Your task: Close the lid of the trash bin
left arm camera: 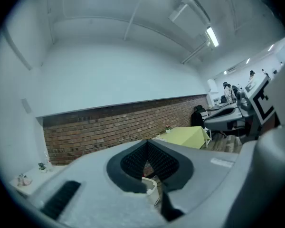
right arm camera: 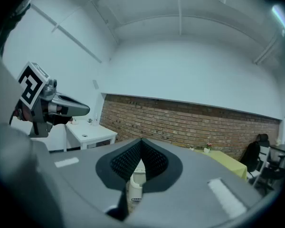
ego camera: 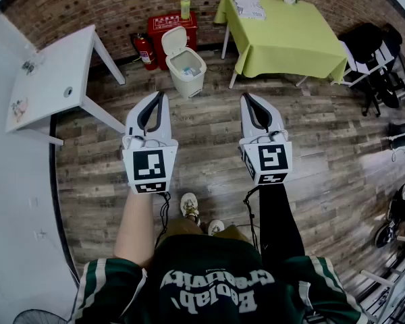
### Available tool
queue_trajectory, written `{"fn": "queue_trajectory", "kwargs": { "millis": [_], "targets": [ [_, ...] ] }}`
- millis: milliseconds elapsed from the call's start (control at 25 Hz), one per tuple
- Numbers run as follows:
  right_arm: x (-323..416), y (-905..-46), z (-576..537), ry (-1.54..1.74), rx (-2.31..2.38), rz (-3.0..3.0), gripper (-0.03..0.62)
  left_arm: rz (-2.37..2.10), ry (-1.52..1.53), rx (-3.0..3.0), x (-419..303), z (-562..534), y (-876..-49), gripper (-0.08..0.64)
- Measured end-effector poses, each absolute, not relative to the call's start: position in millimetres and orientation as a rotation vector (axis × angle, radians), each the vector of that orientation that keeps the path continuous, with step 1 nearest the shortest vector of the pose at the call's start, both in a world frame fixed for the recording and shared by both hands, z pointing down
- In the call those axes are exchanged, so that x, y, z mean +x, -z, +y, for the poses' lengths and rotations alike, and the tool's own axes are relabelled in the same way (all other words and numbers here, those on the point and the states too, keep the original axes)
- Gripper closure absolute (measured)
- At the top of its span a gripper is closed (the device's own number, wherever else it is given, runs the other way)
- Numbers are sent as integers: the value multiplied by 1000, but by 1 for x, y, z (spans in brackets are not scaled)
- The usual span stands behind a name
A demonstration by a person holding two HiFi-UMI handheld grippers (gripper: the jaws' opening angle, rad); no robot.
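A white trash bin [ego camera: 185,69] stands on the wooden floor by the brick wall, its lid [ego camera: 174,40] tipped up and back, the inside showing. My left gripper [ego camera: 158,97] and my right gripper [ego camera: 247,100] are held side by side well short of the bin, both pointing toward it. Each is shut with nothing between its jaws. Through the jaw gap in the left gripper view a piece of the bin [left arm camera: 150,188] shows. The same bin [right arm camera: 136,184] appears between the jaws in the right gripper view.
A red box [ego camera: 170,25] with a bottle [ego camera: 185,6] on top and a fire extinguisher [ego camera: 145,50] stand behind the bin. A white table [ego camera: 50,79] is at the left, a green-clothed table [ego camera: 283,32] at the right, chairs [ego camera: 364,52] beyond it.
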State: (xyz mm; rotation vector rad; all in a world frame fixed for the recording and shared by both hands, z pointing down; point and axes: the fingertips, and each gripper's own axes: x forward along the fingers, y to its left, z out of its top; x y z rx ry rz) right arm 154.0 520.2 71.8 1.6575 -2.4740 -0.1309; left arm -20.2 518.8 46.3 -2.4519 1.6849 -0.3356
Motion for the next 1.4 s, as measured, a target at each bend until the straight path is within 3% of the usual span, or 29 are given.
{"fn": "queue_trajectory", "kwargs": {
  "millis": [200,520,1000,1120,1200,1400],
  "targets": [
    [194,-75,584,124,1645,-2492,578,1724,271,-2475,24,582,-46,552],
    [209,-84,650,90,1627,-2523,578,1780,263,-2465,28,650,-51,552],
    [167,-73,658,87,1700,-2513,577,1750,246,-2469,-18,664,-42,552],
    [150,-71,654,89,1712,-2509,522,1729,251,-2491,-34,658,-43,551],
    [140,-71,652,94,1718,-2504,514,1698,258,-2528,-40,656,-47,486],
    [117,-70,654,106,1731,-2485,512,1658,246,-2544,-60,655,-48,477]
  ]
}}
